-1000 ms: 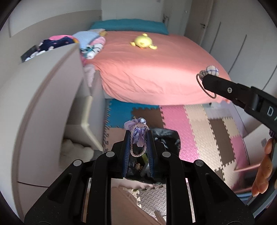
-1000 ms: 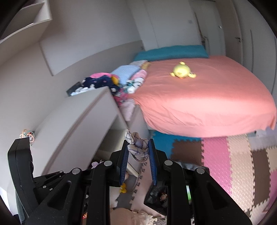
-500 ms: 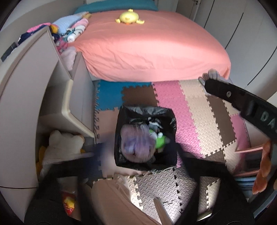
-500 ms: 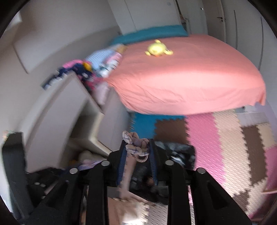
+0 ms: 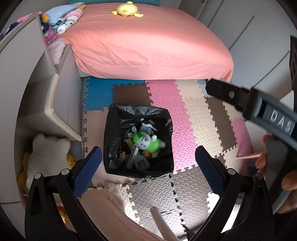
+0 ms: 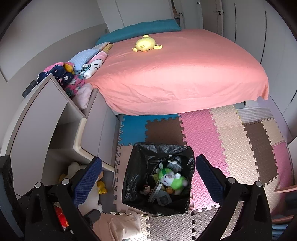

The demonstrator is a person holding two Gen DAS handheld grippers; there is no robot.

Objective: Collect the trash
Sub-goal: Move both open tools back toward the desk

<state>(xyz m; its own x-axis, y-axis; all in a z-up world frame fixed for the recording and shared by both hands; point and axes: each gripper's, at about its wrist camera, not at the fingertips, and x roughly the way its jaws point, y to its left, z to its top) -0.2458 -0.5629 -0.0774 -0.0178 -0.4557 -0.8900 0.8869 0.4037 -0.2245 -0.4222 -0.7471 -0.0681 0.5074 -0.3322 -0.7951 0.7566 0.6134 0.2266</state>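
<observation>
Foam puzzle mats (image 5: 200,118) in pink, beige, brown and blue cover the bedroom floor, and on them stands the landmark here: a square trash bin (image 5: 138,111) lined with a black bag. Beyond the bin lies a bed (image 5: 148,42) under a salmon sheet, with a yellow plush duck (image 5: 127,10) far up on it near the teal pillow. To the left of the bin stands a beige cabinet (image 6: 55,115), with a white plush toy (image 5: 48,153) on the floor at its foot. Folded clothes and soft toys (image 6: 78,74) are piled behind the cabinet, against the bed's edge.

Inside the bin lies the collected trash: a green and white plush doll (image 6: 171,178), a striped grey piece (image 6: 174,160) above it, and smaller odds and ends beneath that are hard to tell apart.

Left gripper (image 5: 148,170) hangs over the bin pointing steeply down, its blue-padded jaws spread wide to either side of the bin with nothing between them. Right gripper (image 6: 148,178) hovers over the bin likewise; its jaws are opening, released and empty. In the left wrist view the right gripper's dark body reaches in from the right of the bin, gripped by a hand (image 5: 267,163).
</observation>
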